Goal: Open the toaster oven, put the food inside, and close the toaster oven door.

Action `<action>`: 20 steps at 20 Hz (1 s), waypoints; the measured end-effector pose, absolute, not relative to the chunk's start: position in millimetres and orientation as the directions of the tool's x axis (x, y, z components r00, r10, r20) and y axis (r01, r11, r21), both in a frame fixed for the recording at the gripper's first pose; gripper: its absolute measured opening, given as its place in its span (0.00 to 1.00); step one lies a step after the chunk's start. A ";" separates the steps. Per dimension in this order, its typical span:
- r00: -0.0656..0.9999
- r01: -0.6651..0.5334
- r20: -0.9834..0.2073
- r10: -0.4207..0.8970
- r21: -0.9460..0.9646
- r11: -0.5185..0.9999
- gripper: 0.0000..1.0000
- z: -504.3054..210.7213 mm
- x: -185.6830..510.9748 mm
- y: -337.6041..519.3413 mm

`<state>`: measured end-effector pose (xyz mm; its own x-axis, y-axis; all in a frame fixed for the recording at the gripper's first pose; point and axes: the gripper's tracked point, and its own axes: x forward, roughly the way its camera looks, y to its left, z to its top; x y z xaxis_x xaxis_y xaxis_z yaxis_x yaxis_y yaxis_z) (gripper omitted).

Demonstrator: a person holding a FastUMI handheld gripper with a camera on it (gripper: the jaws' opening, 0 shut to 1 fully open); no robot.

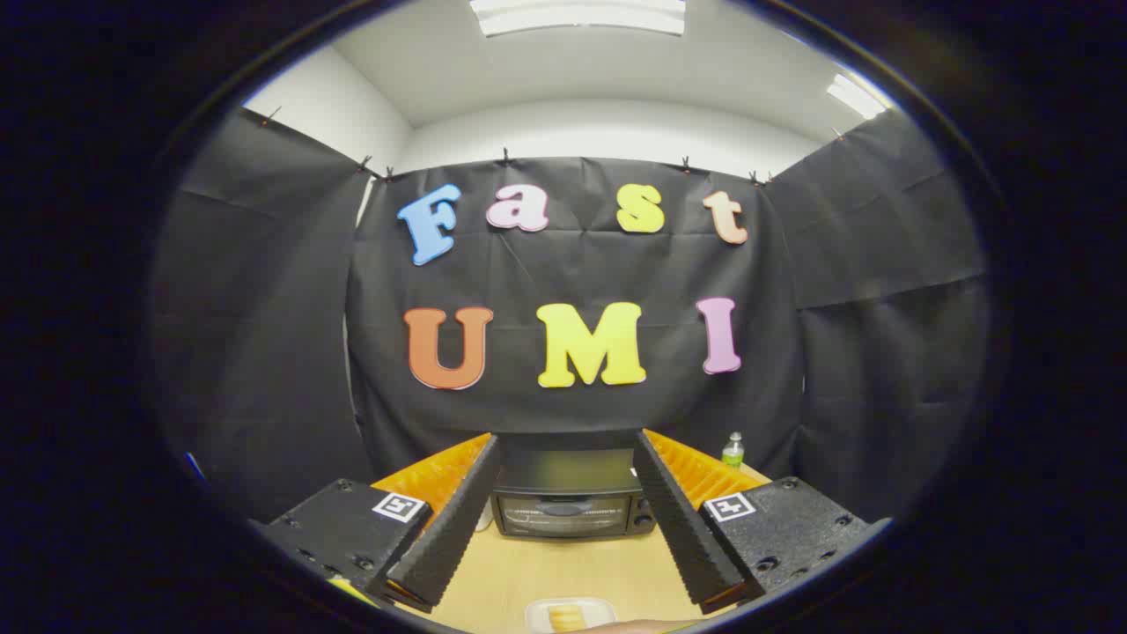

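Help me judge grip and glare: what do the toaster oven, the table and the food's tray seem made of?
Toaster oven: dark, probably painted metal, with a glossy glass-like door that shows reflections. Table: light wood or laminate, matte, with faint grain. Tray: white, smooth, perhaps plastic or foam. The open tool frames the oven.

black toaster oven point(568, 504) door closed on table, food point(566, 616) in white tray nearer
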<state>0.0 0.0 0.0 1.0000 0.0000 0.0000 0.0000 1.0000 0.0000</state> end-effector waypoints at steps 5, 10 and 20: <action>1.000 -0.013 -0.006 0.013 -0.012 1.000 1.00 -4.1 13.1 7.9; 1.000 -0.018 -0.006 0.018 -0.002 1.000 1.00 1.7 28.0 10.0; 0.998 -0.044 0.034 0.044 0.007 0.999 0.99 -0.5 47.9 17.9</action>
<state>47.9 17.9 -0.5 0.9985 0.0438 0.0336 -0.0441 0.9990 0.0066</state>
